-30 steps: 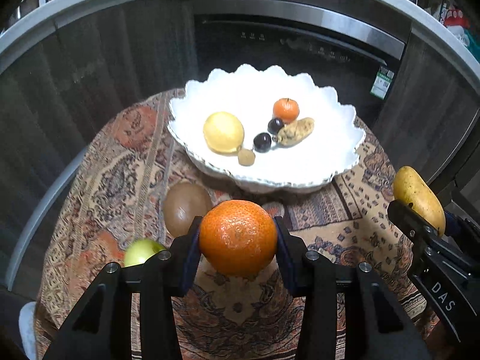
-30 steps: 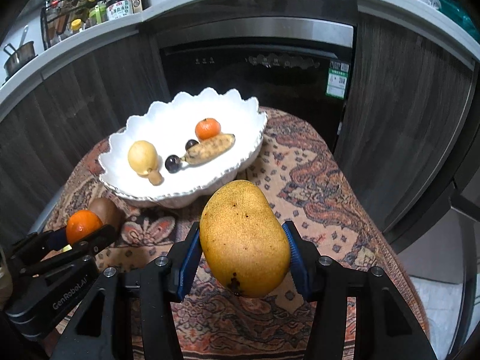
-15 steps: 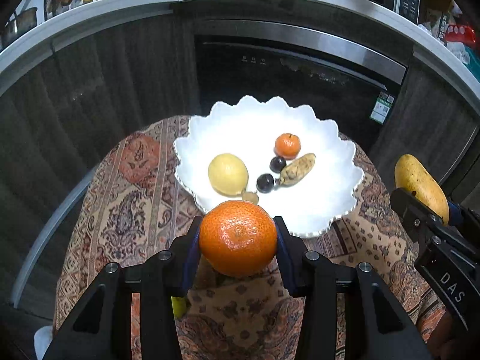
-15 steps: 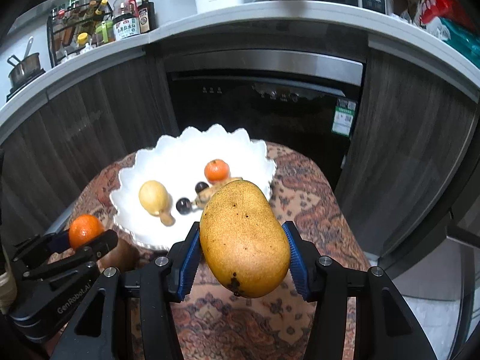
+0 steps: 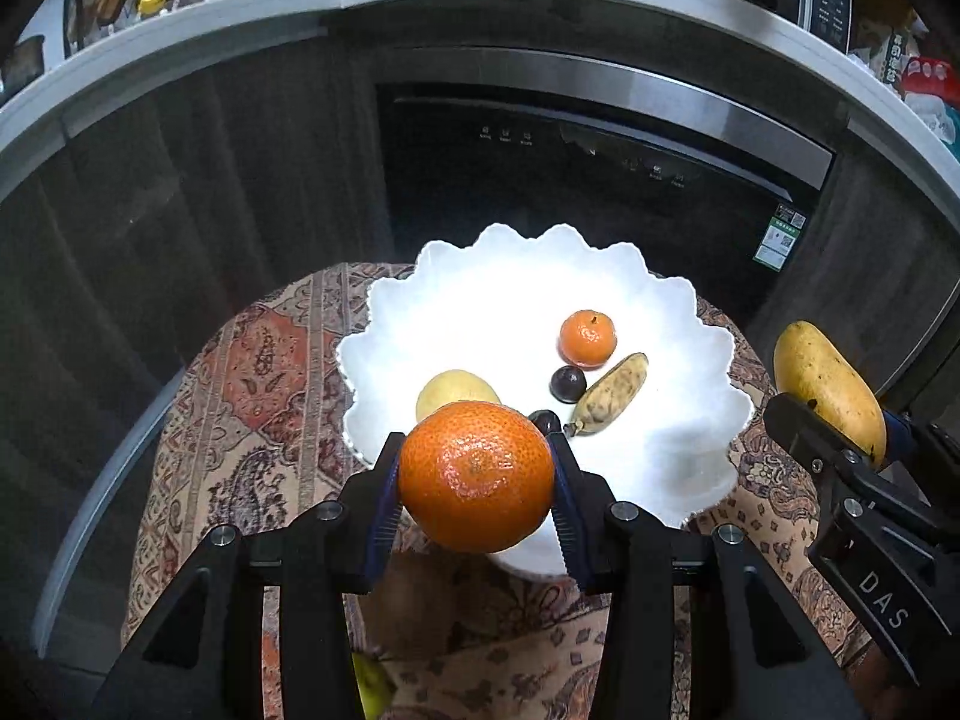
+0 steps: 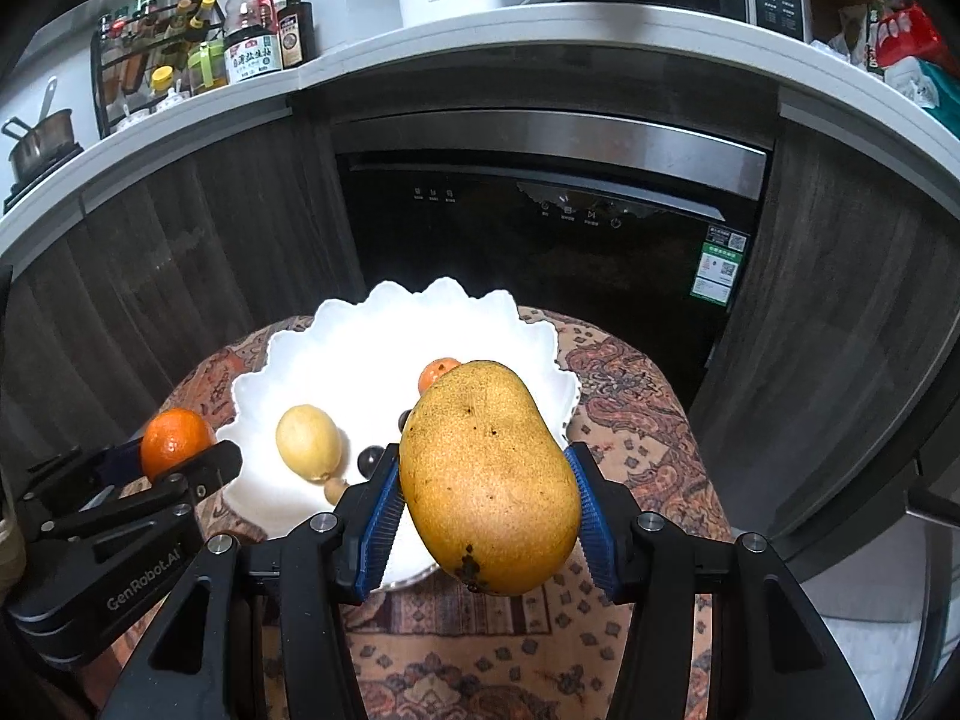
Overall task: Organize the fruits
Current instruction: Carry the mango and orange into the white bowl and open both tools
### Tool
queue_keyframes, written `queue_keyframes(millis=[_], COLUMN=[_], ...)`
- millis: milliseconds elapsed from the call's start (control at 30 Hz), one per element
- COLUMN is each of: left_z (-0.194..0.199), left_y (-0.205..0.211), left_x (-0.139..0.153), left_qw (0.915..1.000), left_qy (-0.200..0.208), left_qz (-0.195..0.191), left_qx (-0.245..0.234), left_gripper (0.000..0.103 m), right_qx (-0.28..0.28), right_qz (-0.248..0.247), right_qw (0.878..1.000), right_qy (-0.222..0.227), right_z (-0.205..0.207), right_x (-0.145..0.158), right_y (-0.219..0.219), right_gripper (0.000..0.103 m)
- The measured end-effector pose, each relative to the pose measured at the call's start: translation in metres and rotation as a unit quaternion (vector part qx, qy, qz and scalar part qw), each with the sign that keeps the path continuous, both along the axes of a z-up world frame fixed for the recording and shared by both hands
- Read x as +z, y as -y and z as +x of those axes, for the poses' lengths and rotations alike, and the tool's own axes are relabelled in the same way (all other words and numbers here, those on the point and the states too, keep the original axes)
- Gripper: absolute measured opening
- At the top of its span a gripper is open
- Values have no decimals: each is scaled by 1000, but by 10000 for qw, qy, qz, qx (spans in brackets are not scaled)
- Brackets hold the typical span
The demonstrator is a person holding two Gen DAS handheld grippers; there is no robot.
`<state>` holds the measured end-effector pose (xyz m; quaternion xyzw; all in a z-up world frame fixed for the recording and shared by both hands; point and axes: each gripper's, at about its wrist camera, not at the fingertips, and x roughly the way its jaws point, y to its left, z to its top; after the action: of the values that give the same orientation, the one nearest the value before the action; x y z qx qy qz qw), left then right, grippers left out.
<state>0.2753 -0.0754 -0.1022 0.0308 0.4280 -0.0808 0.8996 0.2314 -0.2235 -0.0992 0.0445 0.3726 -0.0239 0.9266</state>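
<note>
Both jaws are clamped on fruit: my left gripper (image 5: 477, 477) on an orange (image 5: 477, 476), my right gripper (image 6: 487, 489) on a mango (image 6: 489, 483), long axis upright, tilted slightly. Each hangs over the near rim of the white bowl (image 5: 672, 450), whose far half lies bare. A green fruit (image 5: 372, 687) is mostly hidden below my left fingers.

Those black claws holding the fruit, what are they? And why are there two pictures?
They are grabbing tools a person holds, one in each hand. Each carries a camera looking along its fingers, so you get two pictures. The left tool squeezes a big orange. The right tool squeezes a mango. Ahead, on a patterned cloth, sits a white scalloped bowl with a small tangerine, a spotty banana, a yellow fruit and dark round ones.
</note>
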Motion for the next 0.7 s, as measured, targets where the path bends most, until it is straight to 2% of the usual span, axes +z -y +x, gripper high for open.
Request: queue_keyframes(millis=[600, 700], left_z=[38, 39], left_y=[6, 3], left_x=[-49, -51], left_qw=[9986, 9983], left_qy=[-526, -570], left_qz=[101, 89], left_qx=[12, 41], left_gripper=[45, 48], right_qx=[121, 154], right_qz=[96, 137], right_qw=[9988, 9986], right_qy=[-460, -497], right_z=[49, 52], right_x=[-44, -48], right_y=[2, 0], right_gripper=[54, 54])
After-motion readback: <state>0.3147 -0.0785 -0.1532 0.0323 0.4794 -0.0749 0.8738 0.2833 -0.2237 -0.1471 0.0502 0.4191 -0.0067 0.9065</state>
